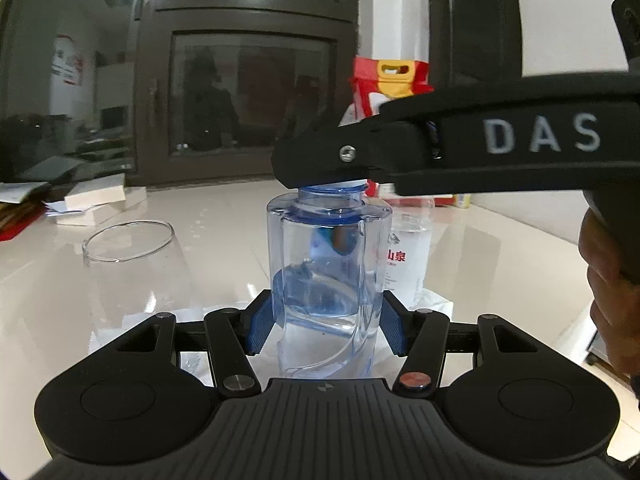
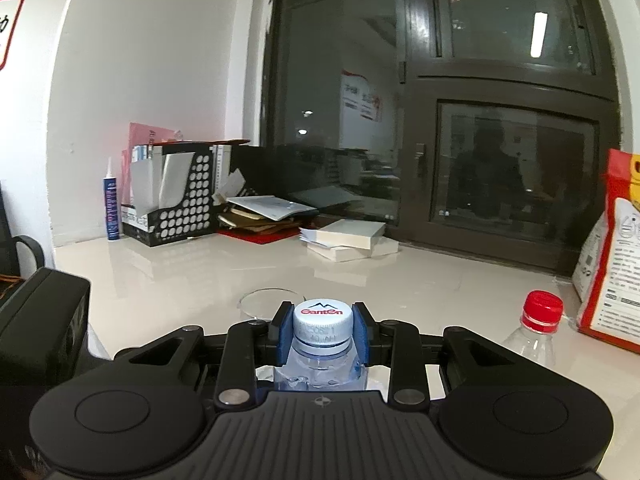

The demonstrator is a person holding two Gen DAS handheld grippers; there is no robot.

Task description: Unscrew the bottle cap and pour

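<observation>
You've got a 2nd bottle w/ red cap point(image 2: 543, 310) on the white bench point(image 2: 440, 280), just left of a red-and-white bag point(image 2: 612, 256). Far left: black file rack point(image 2: 176, 196) w/ papers, blue-labelled tube point(image 2: 111, 204) upright beside it. A stack of 2 white books point(image 2: 348, 240) lies near the dark window point(image 2: 512, 168).

Black gripper point(image 1: 326, 328), blue ribbed pads point(image 1: 260, 326), "DAS" lettering
</observation>
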